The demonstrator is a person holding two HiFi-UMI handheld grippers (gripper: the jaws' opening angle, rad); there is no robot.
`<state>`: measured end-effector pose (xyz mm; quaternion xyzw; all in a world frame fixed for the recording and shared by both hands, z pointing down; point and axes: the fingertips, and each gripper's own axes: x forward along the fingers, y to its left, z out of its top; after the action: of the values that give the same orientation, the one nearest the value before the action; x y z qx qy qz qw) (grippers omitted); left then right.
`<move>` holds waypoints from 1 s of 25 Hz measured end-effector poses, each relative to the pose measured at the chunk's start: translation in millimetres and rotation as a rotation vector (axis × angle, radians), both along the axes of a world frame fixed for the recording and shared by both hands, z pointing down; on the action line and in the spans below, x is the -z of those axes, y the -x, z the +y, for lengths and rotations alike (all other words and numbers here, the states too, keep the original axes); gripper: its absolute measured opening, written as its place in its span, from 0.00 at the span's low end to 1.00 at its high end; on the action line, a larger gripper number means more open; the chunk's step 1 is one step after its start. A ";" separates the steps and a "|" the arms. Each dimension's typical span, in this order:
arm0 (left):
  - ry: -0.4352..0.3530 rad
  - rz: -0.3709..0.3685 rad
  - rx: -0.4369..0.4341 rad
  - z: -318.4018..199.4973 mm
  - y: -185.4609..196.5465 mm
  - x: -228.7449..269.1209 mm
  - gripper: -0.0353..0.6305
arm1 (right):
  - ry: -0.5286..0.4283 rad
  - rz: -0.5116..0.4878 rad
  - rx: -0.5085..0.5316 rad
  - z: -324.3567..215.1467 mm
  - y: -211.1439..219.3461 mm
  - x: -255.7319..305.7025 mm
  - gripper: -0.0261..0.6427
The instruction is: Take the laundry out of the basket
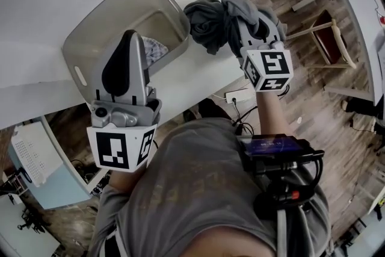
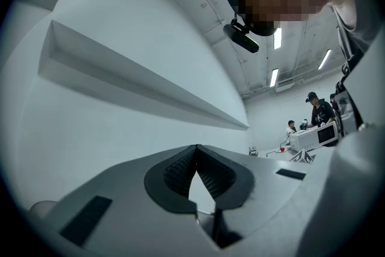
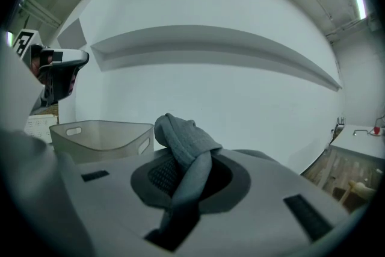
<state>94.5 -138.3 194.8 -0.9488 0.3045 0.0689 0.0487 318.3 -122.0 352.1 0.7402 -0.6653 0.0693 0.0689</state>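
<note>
My right gripper (image 1: 240,27) pinches a soft, bunched grey garment (image 1: 210,21) between narrow jaws, above the white table (image 1: 204,78), beside the rounded translucent plastic basket (image 1: 90,39). Patterned cloth (image 1: 154,49) lies inside. My left gripper (image 2: 195,156) is closed, its ribbed pads meeting on nothing.

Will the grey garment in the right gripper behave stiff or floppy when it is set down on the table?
Probably floppy: the grey garment droops in bunched folds from the right gripper, so it should collapse into a heap. It seems light, since a pinch on one fold carries it. Slipping looks unlikely between the ribbed pads.
</note>
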 end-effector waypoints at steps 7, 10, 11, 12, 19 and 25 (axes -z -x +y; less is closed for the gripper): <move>0.030 -0.047 0.018 -9.2 -0.7 -14.4 0.06 | 0.049 -0.052 0.011 -6.0 15.0 -67.2 0.13; 0.039 -0.061 0.023 -14.0 0.4 -20.4 0.06 | 0.071 -0.061 0.011 -8.2 18.8 -89.7 0.14; 0.043 -0.066 0.023 -15.4 0.9 -22.7 0.06 | 0.079 -0.057 0.010 -9.0 20.0 -95.4 0.14; 0.048 -0.070 0.023 -16.5 1.3 -25.0 0.06 | 0.089 -0.050 0.010 -9.7 21.3 -100.6 0.14; 0.063 -0.066 0.017 -16.6 2.6 -33.8 0.06 | 0.173 0.008 0.029 -9.3 28.2 -121.9 0.22; 0.060 -0.040 0.016 -11.1 8.8 -30.9 0.06 | 0.223 0.009 0.079 -5.9 39.7 -109.3 0.42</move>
<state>85.7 -149.4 225.7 -0.9486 0.3128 0.0403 0.0271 278.6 -127.9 461.4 0.7014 -0.6818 0.1367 0.1563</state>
